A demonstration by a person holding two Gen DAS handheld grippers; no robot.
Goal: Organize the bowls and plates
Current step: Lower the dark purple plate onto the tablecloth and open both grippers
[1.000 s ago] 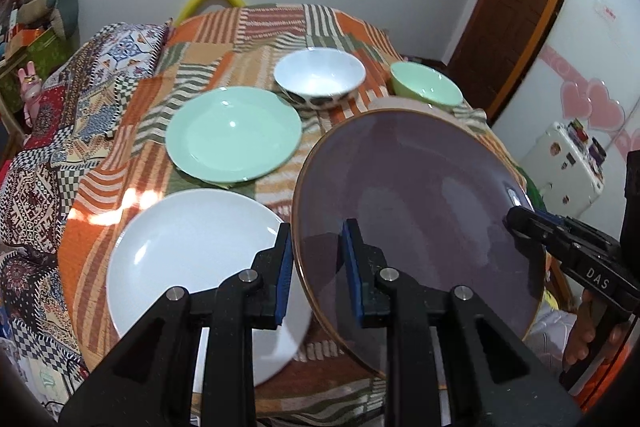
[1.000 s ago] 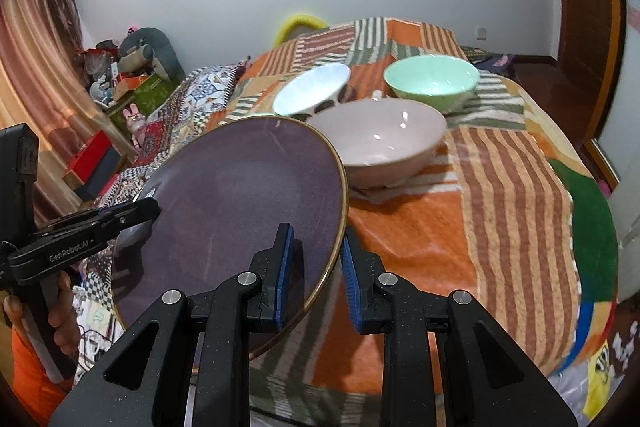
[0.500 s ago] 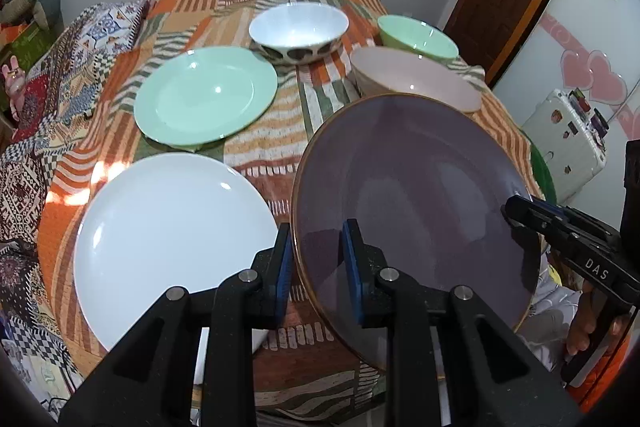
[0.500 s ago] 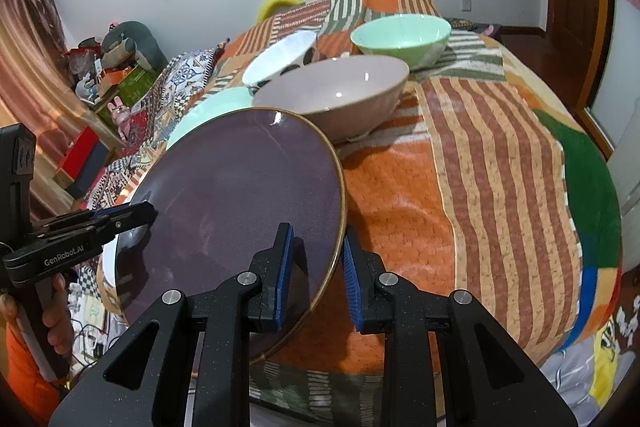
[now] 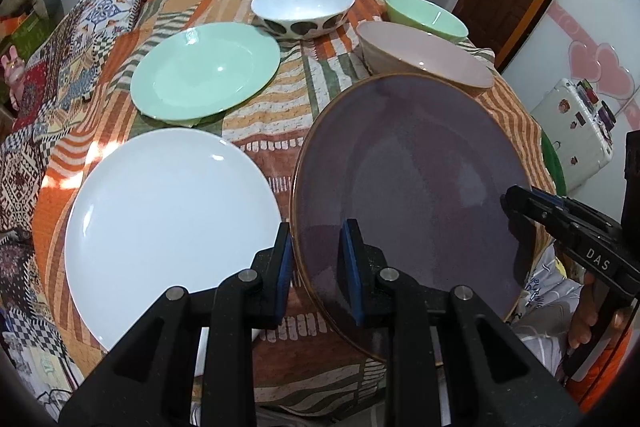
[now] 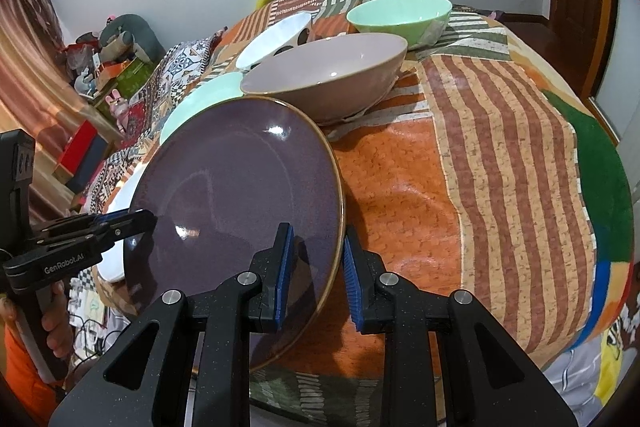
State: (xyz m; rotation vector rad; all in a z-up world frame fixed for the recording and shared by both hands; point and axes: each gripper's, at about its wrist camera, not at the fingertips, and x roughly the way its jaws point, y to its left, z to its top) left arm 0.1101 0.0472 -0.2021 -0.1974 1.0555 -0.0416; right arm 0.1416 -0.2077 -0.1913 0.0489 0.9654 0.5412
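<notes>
Both the left gripper (image 5: 316, 263) and right gripper (image 6: 316, 267) have fingers clamped on opposite rims of the purple plate (image 5: 408, 183), keeping it steady above the counter (image 6: 480, 155).

Crowded along the desk's left edge: white plate (image 5: 168, 227) at the near left corner, green plate (image 5: 204, 71) just behind. Blocked at the far edge by three bowls close together: spotted bowl (image 5: 303, 9), green bowl (image 5: 426, 15), pink bowl (image 6: 328, 79). Filling the near middle, the purple plate (image 6: 240, 195), tilted, gripped at opposite rims by left tool (image 5: 316, 263) and right tool (image 6: 316, 267). Open cloth (image 6: 500, 163) toward the right edge, bare from the pink bowl to the near right corner.
</notes>
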